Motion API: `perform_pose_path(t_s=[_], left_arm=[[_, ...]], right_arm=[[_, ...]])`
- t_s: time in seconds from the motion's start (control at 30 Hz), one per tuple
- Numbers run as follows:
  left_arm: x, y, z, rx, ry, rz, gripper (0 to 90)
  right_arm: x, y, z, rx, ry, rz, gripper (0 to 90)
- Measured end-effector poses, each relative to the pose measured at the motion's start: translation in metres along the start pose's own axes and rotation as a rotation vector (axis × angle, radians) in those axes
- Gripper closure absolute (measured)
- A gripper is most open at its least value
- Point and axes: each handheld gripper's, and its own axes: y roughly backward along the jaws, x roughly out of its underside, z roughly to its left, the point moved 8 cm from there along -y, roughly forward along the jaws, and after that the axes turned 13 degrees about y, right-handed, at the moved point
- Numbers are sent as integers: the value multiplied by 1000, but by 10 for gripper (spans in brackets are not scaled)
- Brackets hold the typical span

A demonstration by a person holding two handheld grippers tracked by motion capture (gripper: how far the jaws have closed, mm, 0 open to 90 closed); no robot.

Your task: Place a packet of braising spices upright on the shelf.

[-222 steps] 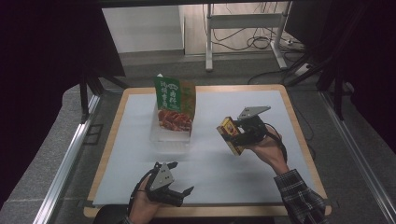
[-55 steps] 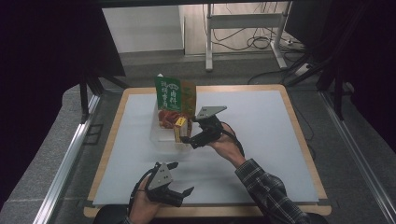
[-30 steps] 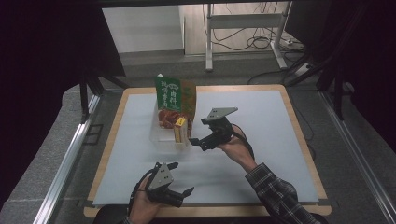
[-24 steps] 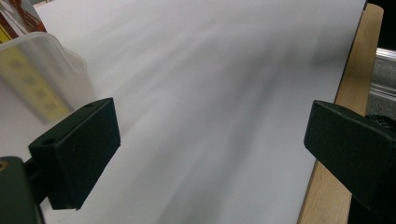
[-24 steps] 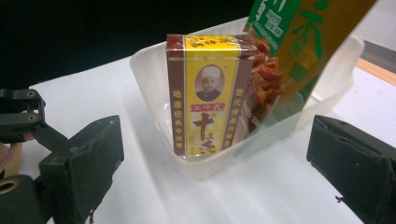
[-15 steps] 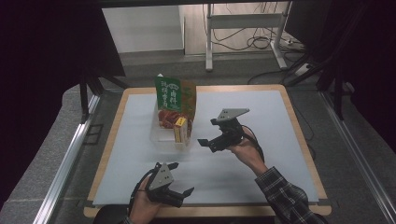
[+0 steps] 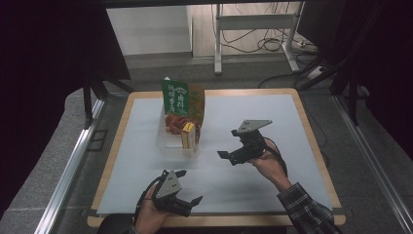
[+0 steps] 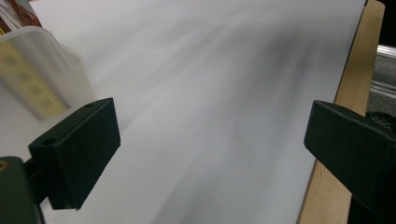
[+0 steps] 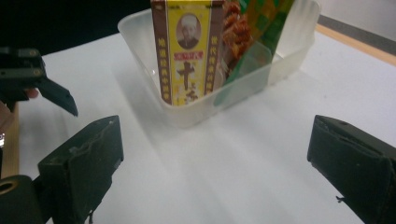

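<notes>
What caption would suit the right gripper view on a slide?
Open right gripper faces a clear plastic tub holding an upright yellow box and a green snack bag.

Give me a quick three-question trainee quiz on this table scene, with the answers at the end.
1. True or false: the yellow box stands upright inside the clear plastic tub.
2. Which is open: the right gripper, the left gripper, or both?
3. What stands behind the yellow box: A) a green snack bag, B) a mug, C) a bottle?

Key: 1 true; 2 both, nothing between the jaws of either; 3 A.
</notes>
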Motion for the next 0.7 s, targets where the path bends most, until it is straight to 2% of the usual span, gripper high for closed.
perform_pose_path(t_s=[0.3, 0.43, 0.7], left_arm=[[0, -1, 0, 6, 12, 0, 32], [1, -1, 0, 6, 13, 4, 30], [1, 0, 2, 5, 26, 2, 28]], right_arm=[[16, 11, 2, 21, -6, 4, 29], [26, 14, 0, 30, 1, 28, 19], [37, 25, -1, 30, -24, 13, 6]])
